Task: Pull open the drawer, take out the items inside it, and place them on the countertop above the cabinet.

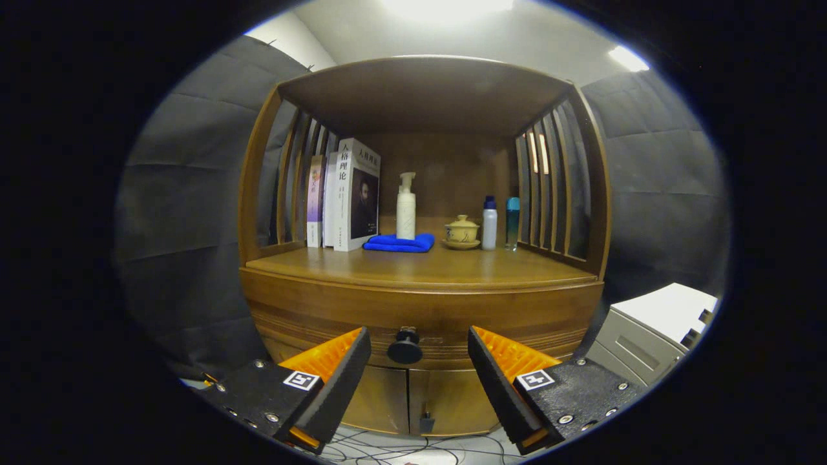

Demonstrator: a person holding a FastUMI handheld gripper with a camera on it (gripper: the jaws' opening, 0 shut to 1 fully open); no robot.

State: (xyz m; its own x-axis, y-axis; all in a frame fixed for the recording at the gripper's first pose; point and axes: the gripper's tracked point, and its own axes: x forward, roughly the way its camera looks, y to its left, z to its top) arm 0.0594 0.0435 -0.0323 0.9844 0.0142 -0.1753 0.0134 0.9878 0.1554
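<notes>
The gripper (pixel 418 352) sits nearest, its two fingers (pixel 342 374) spread wide apart and holding nothing. They are levelled at the front of a wooden cabinet (pixel 420 310), and the round dark knob (pixel 405 349) of the drawer (pixel 423 323) lies between the fingertips and a little beyond them. That alignment looks deliberate: with the jaws released on either side of the knob, moving forward and closing would give a hold to pull on. The drawer is shut, flush with the cabinet front, so whatever is inside is hidden. Below it are two closed cabinet doors (pixel 413 400), and loose cables (pixel 413 449) trail on the floor.

Above the drawer is the countertop (pixel 420 268), where the items are meant to end up. Its front part is bare, leaving room to set things down. Further back stand a few books (pixel 352 197) upright against the slatted side, a folded blue cloth (pixel 399 243) with a white pump bottle (pixel 406 210) just behind it, a small lidded cup (pixel 462 231) on a saucer, and two slim bottles (pixel 499 223) side by side. A pale box-like unit (pixel 652 329) stands off to the cabinet's side.

The task appears to be at its very start.
</notes>
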